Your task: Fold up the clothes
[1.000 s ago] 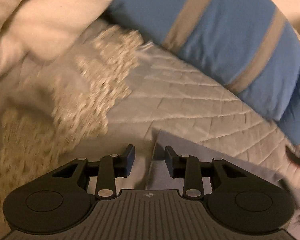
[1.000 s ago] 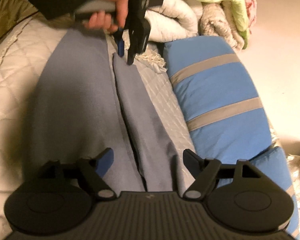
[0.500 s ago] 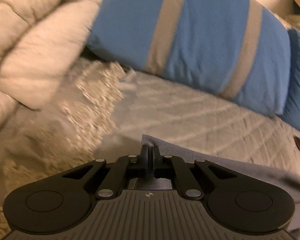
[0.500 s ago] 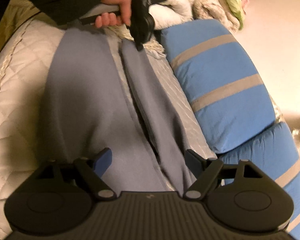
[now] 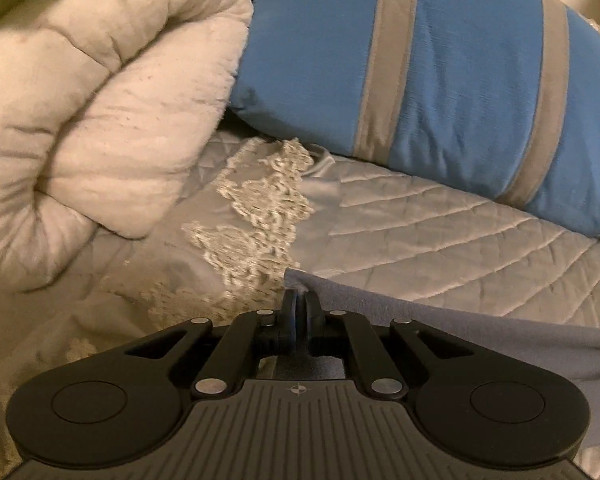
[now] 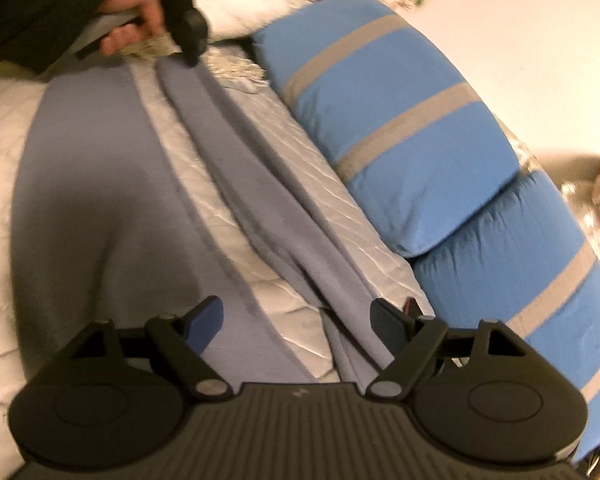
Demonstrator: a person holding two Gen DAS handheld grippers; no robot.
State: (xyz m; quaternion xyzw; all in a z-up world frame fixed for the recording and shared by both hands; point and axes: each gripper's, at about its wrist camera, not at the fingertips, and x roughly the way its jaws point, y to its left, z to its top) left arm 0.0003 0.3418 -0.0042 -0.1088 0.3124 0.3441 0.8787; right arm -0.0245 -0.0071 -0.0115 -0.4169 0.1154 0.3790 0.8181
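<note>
Quilted grey-white bedspread (image 5: 440,232) covers the bed, and a grey-blue garment (image 6: 100,200) lies spread on it. On the far side of the garment, a blue pillow with grey stripes (image 5: 460,80) rests on the bedspread, and in the right wrist view a second pillow of the same kind (image 6: 520,280) lies just beside the first one. A rolled white comforter (image 5: 80,120) sits beside the striped pillow, near a patch of cream lace trim (image 5: 260,208) on the bedspread. The left claw (image 5: 300,306) has its fingers pressed together on the corner of the garment, close to the lace trim. In the right wrist view this same claw (image 6: 190,58) is seen at the far end of the garment, held by a hand (image 6: 136,12) in a dark sleeve (image 6: 40,4). From that corner a narrow folded strip of the garment runs along the bedspread beside the pillows, apart from the wide flat part. The right claw (image 6: 296,322) hovers over the near end of the garment with its fingers wide apart, holding nothing.
</note>
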